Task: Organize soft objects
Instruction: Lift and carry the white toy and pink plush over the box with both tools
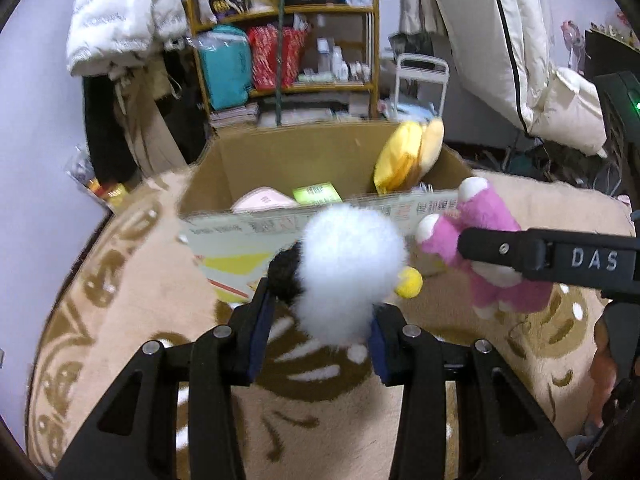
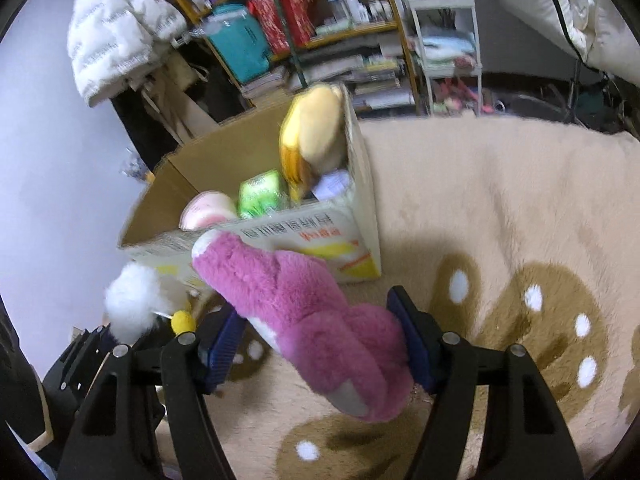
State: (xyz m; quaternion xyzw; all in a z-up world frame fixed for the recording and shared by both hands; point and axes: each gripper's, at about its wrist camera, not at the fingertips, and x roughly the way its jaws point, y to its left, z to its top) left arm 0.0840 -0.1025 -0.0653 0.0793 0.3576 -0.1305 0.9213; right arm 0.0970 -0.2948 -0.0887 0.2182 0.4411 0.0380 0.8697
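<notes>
My left gripper (image 1: pixel 320 320) is shut on a fluffy white plush with a black part and a yellow beak (image 1: pixel 348 272), held above the rug just in front of the cardboard box (image 1: pixel 248 224). My right gripper (image 2: pixel 320 340) is shut on a pink plush with white paws (image 2: pixel 304 312), also held near the box's front wall (image 2: pixel 320 236). The pink plush (image 1: pixel 480 248) and the right gripper's finger (image 1: pixel 540 256) show in the left wrist view. The white plush (image 2: pixel 136 300) shows at the left of the right wrist view. The box holds a yellow plush (image 2: pixel 312 132), a green packet (image 2: pixel 260 192) and a pink item (image 2: pixel 208 208).
A beige rug with brown patterns (image 2: pixel 500 220) covers the floor. Behind the box stand a wooden shelf with bags and books (image 1: pixel 288 52), a white trolley (image 2: pixel 444 40) and hanging white jackets (image 1: pixel 120 16). White bedding (image 1: pixel 540 60) is at the right.
</notes>
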